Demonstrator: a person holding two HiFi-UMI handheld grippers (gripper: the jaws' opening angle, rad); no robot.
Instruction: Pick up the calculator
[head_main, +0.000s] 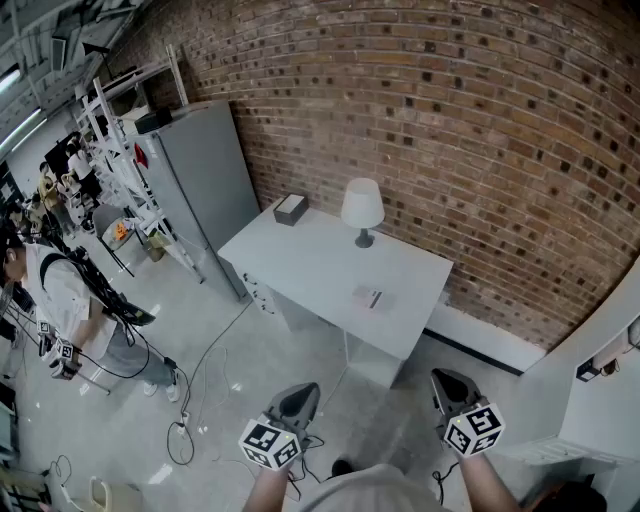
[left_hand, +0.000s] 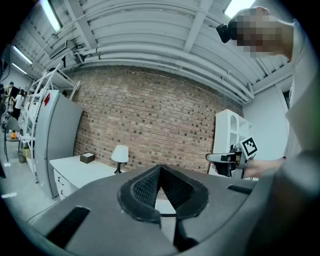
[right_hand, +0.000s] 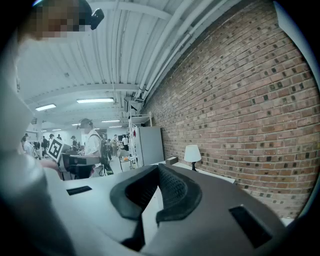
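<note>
The calculator (head_main: 368, 297) is a small flat grey thing lying on the white desk (head_main: 300, 255), near its front right part. Both grippers are held well short of the desk, low in the head view. My left gripper (head_main: 298, 395) points level at the desk with its jaws shut and nothing between them (left_hand: 160, 169). The right gripper (head_main: 450, 380) is also shut and empty (right_hand: 157, 170). In each gripper view the jaws hide the calculator.
A white table lamp (head_main: 362, 207) and a dark box (head_main: 290, 209) stand at the back of the desk against the brick wall. A tall grey cabinet (head_main: 200, 170) stands to its left. Cables (head_main: 200, 390) lie on the floor. A person (head_main: 60, 290) stands far left.
</note>
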